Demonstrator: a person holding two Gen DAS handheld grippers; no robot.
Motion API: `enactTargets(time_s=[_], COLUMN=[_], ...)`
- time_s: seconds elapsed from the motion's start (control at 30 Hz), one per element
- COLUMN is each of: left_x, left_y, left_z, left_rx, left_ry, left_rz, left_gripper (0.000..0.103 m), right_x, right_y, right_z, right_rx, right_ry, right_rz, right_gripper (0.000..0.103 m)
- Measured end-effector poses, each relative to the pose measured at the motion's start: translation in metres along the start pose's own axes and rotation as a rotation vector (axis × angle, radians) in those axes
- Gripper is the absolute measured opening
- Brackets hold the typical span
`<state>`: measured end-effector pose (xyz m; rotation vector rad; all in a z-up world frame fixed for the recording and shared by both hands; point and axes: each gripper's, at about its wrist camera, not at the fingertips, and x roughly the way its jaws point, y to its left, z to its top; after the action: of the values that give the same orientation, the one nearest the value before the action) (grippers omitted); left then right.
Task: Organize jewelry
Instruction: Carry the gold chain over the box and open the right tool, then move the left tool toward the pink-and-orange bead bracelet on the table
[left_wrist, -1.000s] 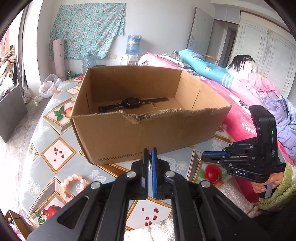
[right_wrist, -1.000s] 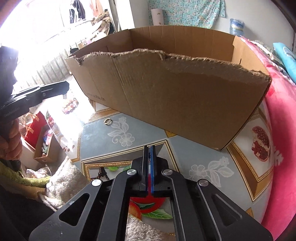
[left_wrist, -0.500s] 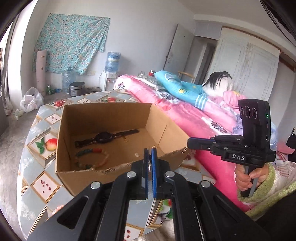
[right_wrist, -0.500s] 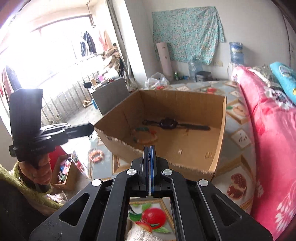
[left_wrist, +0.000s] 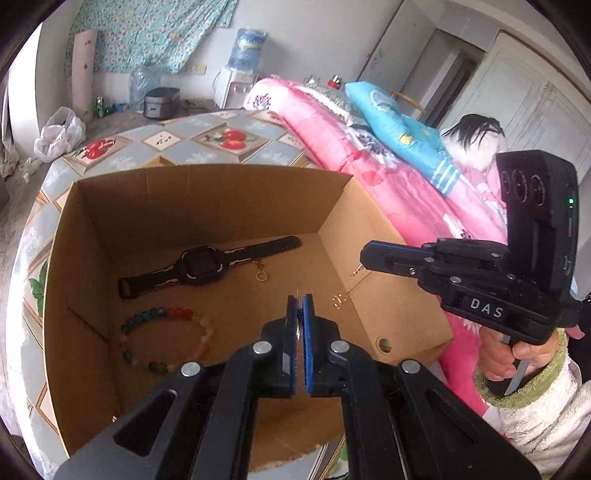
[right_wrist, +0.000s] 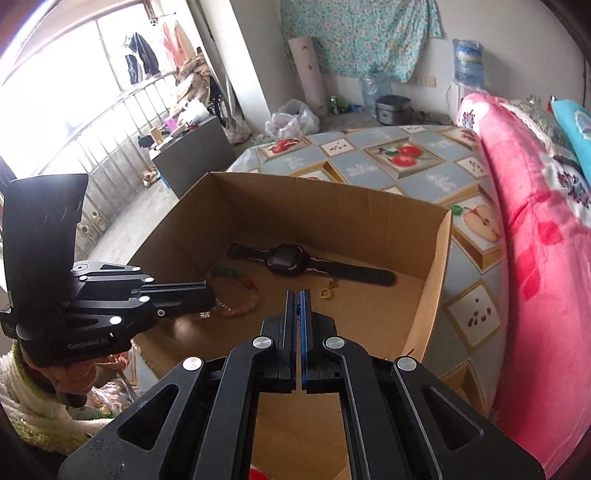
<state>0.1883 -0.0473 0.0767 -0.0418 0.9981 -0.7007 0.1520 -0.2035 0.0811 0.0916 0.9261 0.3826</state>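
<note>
An open cardboard box (left_wrist: 85, 258) (right_wrist: 436, 266) stands on the table. Inside lie a black watch (left_wrist: 201, 266) (right_wrist: 288, 260), a coloured bead bracelet (left_wrist: 166, 338) (right_wrist: 236, 291), a small gold ring charm (left_wrist: 261, 275) (right_wrist: 327, 291) and tiny gold pieces (left_wrist: 338, 300). My left gripper (left_wrist: 300, 299) is shut on a small thin silver piece (left_wrist: 297, 330) and hovers above the box; in the right wrist view (right_wrist: 207, 295) a small silver piece hangs at its tip. My right gripper (right_wrist: 297, 295) (left_wrist: 364, 254) is shut, above the box's right side.
The table has a fruit-patterned cloth (right_wrist: 399, 155). A bed with a pink quilt (left_wrist: 369, 177) (right_wrist: 535, 236) runs along the right. A water dispenser (left_wrist: 243, 62), a rice cooker (left_wrist: 160, 103) and a white bag (left_wrist: 59, 133) stand on the floor beyond.
Both grippers rose from table level in front of the box to above it and moved over its opening. The view now looks down into the box.
</note>
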Motion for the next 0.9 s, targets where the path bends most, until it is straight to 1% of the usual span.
enactTargets(time_s=[0.03,0.07,0.1,0.13,0.17,0.2,0.27,0.43,0.53,0.57,0.63,0.67,0.73,0.77,0.8,0.83,0.9], left_x=[0.009,0.015,0.023,0.027,0.03,0.031,0.03,0.02,0.005,0.0,-0.017,-0.028,-0.047,-0.054,-0.064,-0.072,-0.089], left_y=[0.002,0.004,0.006,0.007,0.008,0.009,0.01,0.014,0.012,0.012,0.01,0.009,0.008,0.008,0.008,0.007,0.006], left_z=[0.004,0.006,0.009,0.01,0.01,0.008,0.007,0.007,0.006,0.005,0.0,-0.004,-0.012,-0.016,-0.022,-0.027,-0.039], left_rx=[-0.008,-0.014,-0.019,-0.023,-0.029,-0.034,-0.035,-0.058,-0.058,-0.055,-0.044,-0.038,-0.027,-0.024,-0.022,-0.019,-0.017], left_ry=[0.028,0.051,0.079,0.094,0.103,0.104,0.099,0.069,0.024,0.007,-0.048,-0.084,-0.149,-0.169,-0.194,-0.212,-0.248], left_rz=[0.019,0.043,0.064,0.062,0.055,0.053,0.053,0.033,0.033,0.03,0.022,0.016,-0.005,-0.01,-0.015,-0.02,-0.026], left_gripper=[0.003,0.005,0.012,0.017,0.026,0.031,0.035,0.036,0.039,0.042,0.046,0.05,0.056,0.061,0.064,0.065,0.072], right_x=[0.006,0.011,0.012,0.013,0.013,0.012,0.009,-0.005,-0.019,-0.027,-0.041,-0.049,-0.064,-0.072,-0.079,-0.087,-0.101], right_y=[-0.002,-0.003,-0.004,-0.004,-0.005,-0.006,-0.01,-0.021,-0.026,-0.026,-0.023,-0.02,-0.011,-0.005,0.0,0.008,0.021], right_z=[0.003,0.006,0.008,0.009,0.009,0.01,0.01,0.009,0.006,0.004,-0.002,-0.006,-0.015,-0.021,-0.026,-0.033,-0.044], right_rx=[-0.002,-0.004,-0.005,-0.013,-0.015,-0.013,-0.005,0.048,0.092,0.106,0.128,0.137,0.143,0.141,0.138,0.128,0.104], right_ry=[0.027,0.037,0.036,0.038,0.035,0.029,0.017,-0.022,-0.068,-0.091,-0.139,-0.165,-0.217,-0.247,-0.27,-0.299,-0.343], right_rz=[-0.004,-0.016,-0.029,-0.037,-0.042,-0.043,-0.038,-0.015,0.013,0.024,0.044,0.053,0.077,0.086,0.089,0.087,0.084], right_gripper=[0.003,0.004,0.006,0.008,0.01,0.012,0.012,0.012,0.014,0.017,0.021,0.024,0.033,0.041,0.047,0.05,0.061])
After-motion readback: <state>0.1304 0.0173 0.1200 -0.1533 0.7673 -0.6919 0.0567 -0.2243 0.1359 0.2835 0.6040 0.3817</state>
